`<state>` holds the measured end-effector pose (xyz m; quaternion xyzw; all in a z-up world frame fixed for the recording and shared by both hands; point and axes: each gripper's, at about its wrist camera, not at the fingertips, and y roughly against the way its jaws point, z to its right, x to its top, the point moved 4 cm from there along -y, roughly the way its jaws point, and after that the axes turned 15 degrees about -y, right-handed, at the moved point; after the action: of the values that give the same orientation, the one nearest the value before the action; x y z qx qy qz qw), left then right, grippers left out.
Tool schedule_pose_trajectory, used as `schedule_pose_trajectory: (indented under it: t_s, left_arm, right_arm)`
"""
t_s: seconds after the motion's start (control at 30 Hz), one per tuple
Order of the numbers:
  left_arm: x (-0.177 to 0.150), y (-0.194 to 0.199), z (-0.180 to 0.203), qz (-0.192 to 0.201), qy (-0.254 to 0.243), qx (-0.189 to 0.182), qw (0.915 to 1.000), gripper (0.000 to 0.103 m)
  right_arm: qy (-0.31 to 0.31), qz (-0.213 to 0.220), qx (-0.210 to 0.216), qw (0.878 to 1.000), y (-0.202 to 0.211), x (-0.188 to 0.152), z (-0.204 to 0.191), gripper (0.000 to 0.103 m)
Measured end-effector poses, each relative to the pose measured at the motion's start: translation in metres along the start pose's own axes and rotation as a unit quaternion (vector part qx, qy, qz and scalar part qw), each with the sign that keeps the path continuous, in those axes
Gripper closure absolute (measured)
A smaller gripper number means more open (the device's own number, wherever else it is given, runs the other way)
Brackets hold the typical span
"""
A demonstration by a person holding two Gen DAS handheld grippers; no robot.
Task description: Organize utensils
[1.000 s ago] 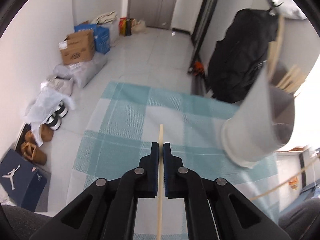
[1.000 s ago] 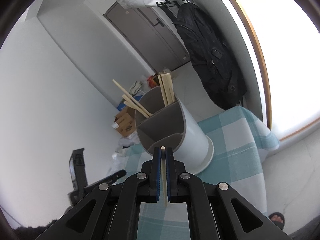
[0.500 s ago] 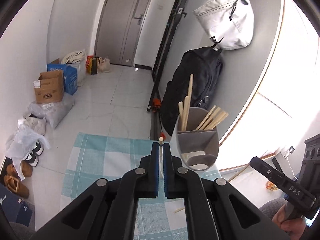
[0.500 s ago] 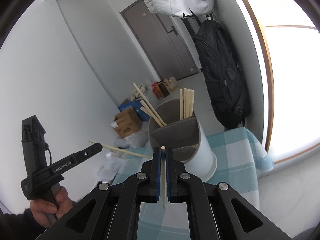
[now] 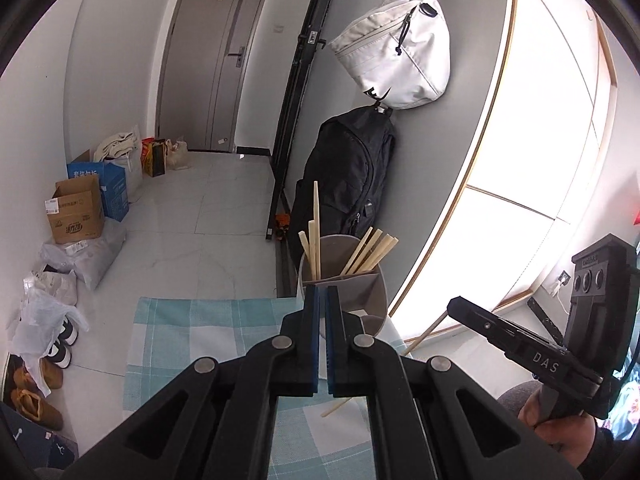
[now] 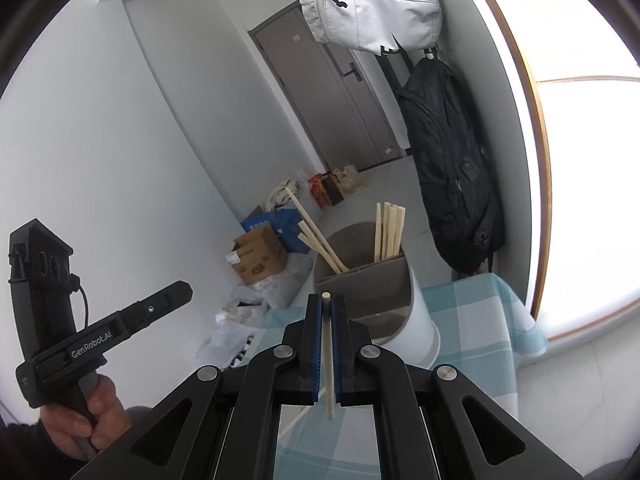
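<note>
We keep the right gripper (image 6: 327, 314) clamped on its chopstick (image 6: 328, 360), tipping it into the holder (image 6: 372, 280); left gripper (image 5: 322, 312) fingers together, empty.

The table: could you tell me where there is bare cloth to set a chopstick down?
The checked cloth left of the holder, out to the cloth's left edge, is bare. In front of the holder it is more crowded: a loose chopstick lies there.

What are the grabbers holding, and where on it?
The right fingers pinch a chopstick near its top end. The left fingers hold nothing.
</note>
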<state>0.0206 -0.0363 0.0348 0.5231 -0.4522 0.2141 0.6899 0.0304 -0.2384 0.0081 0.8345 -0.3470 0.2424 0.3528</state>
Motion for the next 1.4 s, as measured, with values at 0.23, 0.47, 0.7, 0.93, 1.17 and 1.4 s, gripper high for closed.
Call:
schedule_pose_trajectory:
  t_s: [0.23, 0.47, 0.7, 0.93, 1.17, 1.4]
  left_arm:
    - [-0.050, -0.057, -0.023, -0.166, 0.012, -0.041, 0.9853, 0.085]
    - [-0.120, -0.126, -0.028, -0.276, 0.006, -0.028, 0.9608, 0.063]
    - [-0.133, -0.161, -0.025, -0.318, -0.026, -0.012, 0.9475, 0.063]
    - [-0.131, -0.166, -0.018, -0.335, -0.054, -0.002, 0.9407, 0.092]
    - [-0.131, -0.154, -0.009, -0.316, -0.054, 0.001, 0.9471, 0.101]
    - [-0.093, -0.100, -0.001, -0.217, -0.028, 0.005, 0.9758, 0.102]
  right_arm:
    - [-0.001, -0.006, 0.001, 1.000, -0.002, 0.000, 0.006, 0.099]
    - [-0.024, -0.015, -0.002, 1.000, -0.007, -0.005, 0.027, 0.099]
    - [-0.051, -0.016, 0.006, 0.999, -0.008, 0.000, 0.040, 0.099]
    - [-0.071, -0.019, 0.011, 0.997, -0.009, 0.002, 0.047, 0.099]
    - [-0.073, -0.019, 0.005, 0.997, -0.008, 0.001, 0.049, 0.099]
    - [-0.054, -0.018, -0.007, 0.998, -0.009, -0.004, 0.043, 0.099]
